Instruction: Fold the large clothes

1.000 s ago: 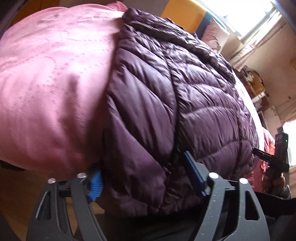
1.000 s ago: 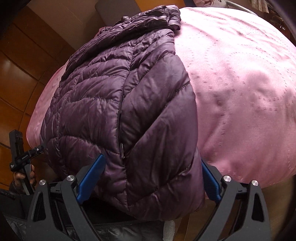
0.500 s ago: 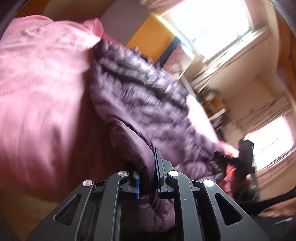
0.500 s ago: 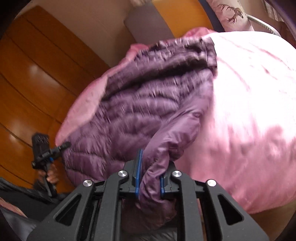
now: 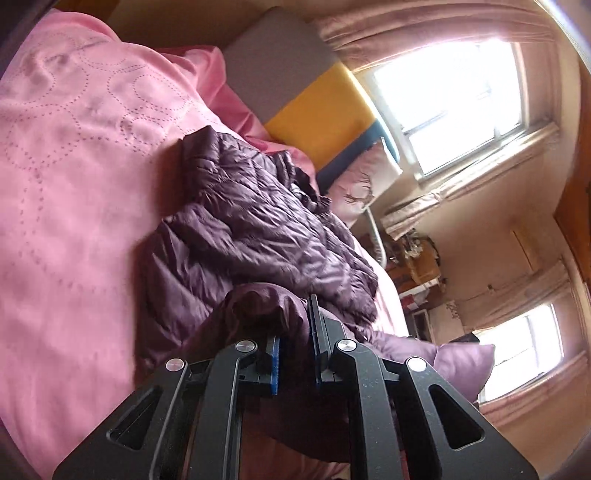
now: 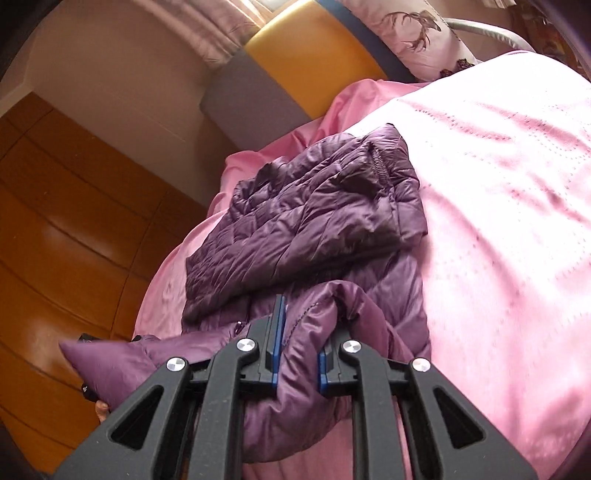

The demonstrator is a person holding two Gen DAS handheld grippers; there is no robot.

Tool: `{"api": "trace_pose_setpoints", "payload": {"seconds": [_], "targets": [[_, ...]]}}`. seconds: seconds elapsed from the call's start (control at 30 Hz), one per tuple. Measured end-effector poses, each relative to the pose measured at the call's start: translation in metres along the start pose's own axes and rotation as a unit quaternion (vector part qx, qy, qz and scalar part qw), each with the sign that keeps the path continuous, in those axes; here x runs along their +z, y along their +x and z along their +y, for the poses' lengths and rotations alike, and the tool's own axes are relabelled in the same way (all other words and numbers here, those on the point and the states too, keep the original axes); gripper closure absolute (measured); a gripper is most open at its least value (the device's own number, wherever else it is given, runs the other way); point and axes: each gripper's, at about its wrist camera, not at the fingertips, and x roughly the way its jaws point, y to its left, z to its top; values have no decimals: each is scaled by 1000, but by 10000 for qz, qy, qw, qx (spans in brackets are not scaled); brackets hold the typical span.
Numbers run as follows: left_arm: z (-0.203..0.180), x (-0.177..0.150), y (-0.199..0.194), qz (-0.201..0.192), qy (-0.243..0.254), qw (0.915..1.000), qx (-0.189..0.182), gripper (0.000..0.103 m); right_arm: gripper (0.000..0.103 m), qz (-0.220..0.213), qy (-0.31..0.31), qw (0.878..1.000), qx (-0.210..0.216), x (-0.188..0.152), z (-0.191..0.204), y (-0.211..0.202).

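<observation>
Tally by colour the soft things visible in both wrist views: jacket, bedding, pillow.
Purple: 1, the quilted jacket.
Pink: 1, the bedspread.
Pale with a deer print: 1, the pillow.
Total: 3.

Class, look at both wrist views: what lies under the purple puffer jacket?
Under the purple puffer jacket lies the pink bedspread, visible around it in both views. What the bedspread looks like directly beneath the jacket is covered, so nothing more can be told.
</observation>
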Motion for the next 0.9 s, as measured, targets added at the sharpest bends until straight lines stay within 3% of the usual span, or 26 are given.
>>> {"api": "trace_pose_setpoints", "payload": {"seconds": [0.03, 0.1, 0.17, 0.2, 0.23, 0.27, 0.3, 0.47, 0.6, 0.63, 0.73, 0.77, 0.87, 0.9], "targets": [[2, 7, 5, 2, -44, 9999, 143, 92, 76, -8, 77, 10000, -13, 5, -2, 5], [5, 17, 15, 85, -183, 9993, 315, 80, 56, -49, 209, 9998, -5, 15, -5, 11], [9, 25, 17, 57, -373, 9989, 293, 56, 31, -122, 411, 9990, 93, 22, -10, 13], [12, 29, 14, -4, -514, 9985, 175, 48, 27, -175, 467, 9987, 140, 24, -11, 12], [16, 31, 9, -132, -649, 9978, 32, 30, 19, -241, 485, 9983, 215, 25, -12, 11], [19, 32, 0, -345, -730, 9967, -16, 19, 13, -302, 476, 9980, 271, 24, -13, 7], [20, 32, -6, -508, -744, 9959, 9, 18, 11, -375, 451, 9979, 271, 22, -13, 4], [38, 27, -12, -516, -598, 9962, 364, 18, 7, -403, 287, 9988, -59, -3, -26, -8], [47, 1, 16, 10, -331, 9982, 506, 18, 7, -106, 97, 9982, -576, -30, -39, 5], [45, -6, 24, 141, -225, 9983, 527, 21, 12, -29, 31, 9976, -687, -36, -40, 9], [33, -20, 38, 329, 212, 9961, 789, 41, 31, 85, -54, 9963, -851, -45, -40, 23], [32, -23, 40, 335, 311, 9952, 864, 55, 39, 70, -74, 9962, -871, -46, -38, 23], [29, -29, 39, 393, 513, 9932, 966, 78, 60, 104, -125, 9966, -813, -49, -35, 22], [29, -30, 34, 396, 592, 9929, 957, 81, 64, 128, -188, 9966, -794, -51, -33, 19]]}}
